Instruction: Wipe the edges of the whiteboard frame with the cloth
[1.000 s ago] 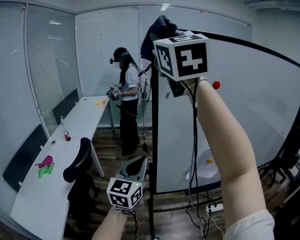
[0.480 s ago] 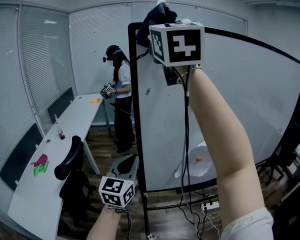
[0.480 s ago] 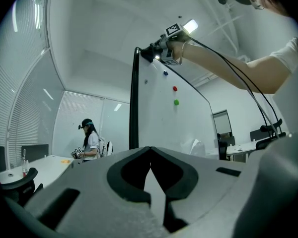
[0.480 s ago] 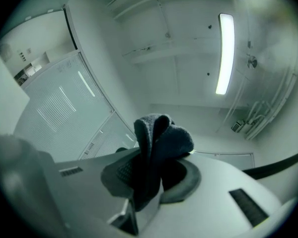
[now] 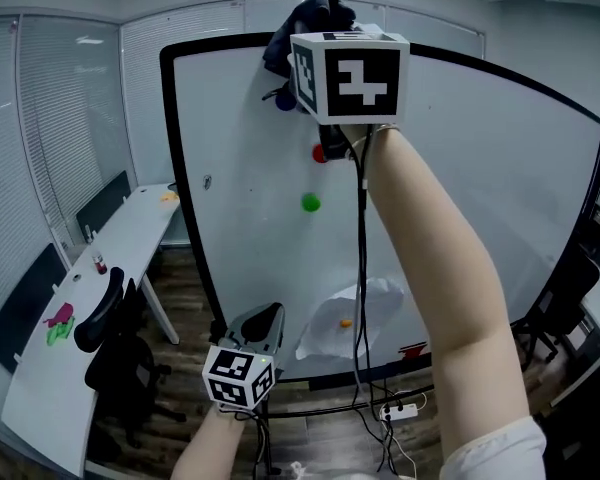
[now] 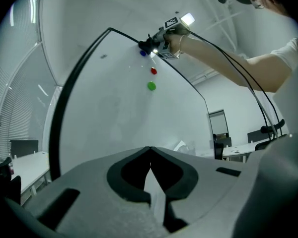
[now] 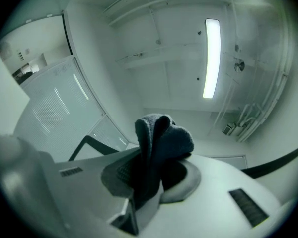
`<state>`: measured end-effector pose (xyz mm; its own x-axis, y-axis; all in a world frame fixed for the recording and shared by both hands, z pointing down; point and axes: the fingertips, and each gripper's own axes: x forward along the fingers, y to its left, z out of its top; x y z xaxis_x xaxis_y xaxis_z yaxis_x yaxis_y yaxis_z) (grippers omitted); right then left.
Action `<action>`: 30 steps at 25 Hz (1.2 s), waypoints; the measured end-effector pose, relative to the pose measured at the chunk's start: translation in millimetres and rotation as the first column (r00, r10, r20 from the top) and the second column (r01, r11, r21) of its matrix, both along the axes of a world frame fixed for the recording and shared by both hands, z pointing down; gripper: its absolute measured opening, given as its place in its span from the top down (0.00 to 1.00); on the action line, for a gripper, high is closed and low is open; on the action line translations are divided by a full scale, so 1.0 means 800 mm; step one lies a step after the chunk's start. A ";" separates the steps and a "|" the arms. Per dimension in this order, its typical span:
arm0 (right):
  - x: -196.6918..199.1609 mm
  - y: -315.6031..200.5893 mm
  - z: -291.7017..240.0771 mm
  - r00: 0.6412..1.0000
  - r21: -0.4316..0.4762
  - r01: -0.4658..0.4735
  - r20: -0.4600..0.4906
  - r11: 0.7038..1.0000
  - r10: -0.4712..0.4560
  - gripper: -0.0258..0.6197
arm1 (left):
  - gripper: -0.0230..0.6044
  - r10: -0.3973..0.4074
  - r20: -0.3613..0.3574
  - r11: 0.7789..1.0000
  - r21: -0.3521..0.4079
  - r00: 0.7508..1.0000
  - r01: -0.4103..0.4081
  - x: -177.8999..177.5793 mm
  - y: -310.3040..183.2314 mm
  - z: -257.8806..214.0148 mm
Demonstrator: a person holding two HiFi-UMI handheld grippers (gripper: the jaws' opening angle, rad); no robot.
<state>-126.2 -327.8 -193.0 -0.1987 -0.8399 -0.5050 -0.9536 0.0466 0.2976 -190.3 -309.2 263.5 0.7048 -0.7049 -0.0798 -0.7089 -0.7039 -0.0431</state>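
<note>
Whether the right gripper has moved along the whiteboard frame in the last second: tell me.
Yes. The right gripper, tongs shut on the cloth, has slid right along the top of the whiteboard frame, away from its top-left corner.

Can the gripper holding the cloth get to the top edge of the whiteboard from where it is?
Probably yes. The right gripper is up high with the dark cloth clamped in it, right at the whiteboard frame's top edge, and nothing stands between them.

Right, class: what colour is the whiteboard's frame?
The frame is black, clearest in the head view.
</note>
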 end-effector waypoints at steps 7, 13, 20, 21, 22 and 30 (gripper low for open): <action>0.111 0.010 0.004 1.000 -0.006 -0.025 0.015 1.000 0.025 0.85 | 0.93 0.035 -0.009 0.999 -0.007 0.999 -0.035 0.114 0.021 0.008; 0.207 0.028 0.006 0.998 0.028 -0.060 0.033 0.998 0.059 0.85 | 0.93 0.043 -0.008 0.999 0.003 0.999 -0.043 0.215 0.042 0.005; 0.291 0.035 0.016 0.998 -0.003 -0.068 0.018 0.998 0.068 0.85 | 0.93 0.046 -0.055 0.999 -0.024 0.997 -0.047 0.293 0.064 0.017; 0.298 0.036 0.019 0.998 -0.010 -0.067 0.019 0.998 0.067 0.85 | 0.93 0.050 -0.060 0.998 -0.031 0.997 -0.052 0.302 0.069 0.022; 0.305 0.036 0.021 0.998 -0.016 -0.066 0.020 0.998 0.066 0.85 | 0.93 0.056 -0.063 0.998 -0.039 0.996 -0.058 0.310 0.072 0.026; 0.335 0.036 0.025 0.996 -0.032 -0.088 0.022 0.996 0.089 0.85 | 0.93 0.109 -0.061 0.992 -0.058 0.992 -0.112 0.344 0.079 0.032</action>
<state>141.7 -299.1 -172.8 -0.1116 -0.8690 -0.4821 -0.9610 -0.0291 0.2749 85.0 -246.3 289.5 0.7742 -0.6276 -0.0816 -0.6265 -0.7783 0.0417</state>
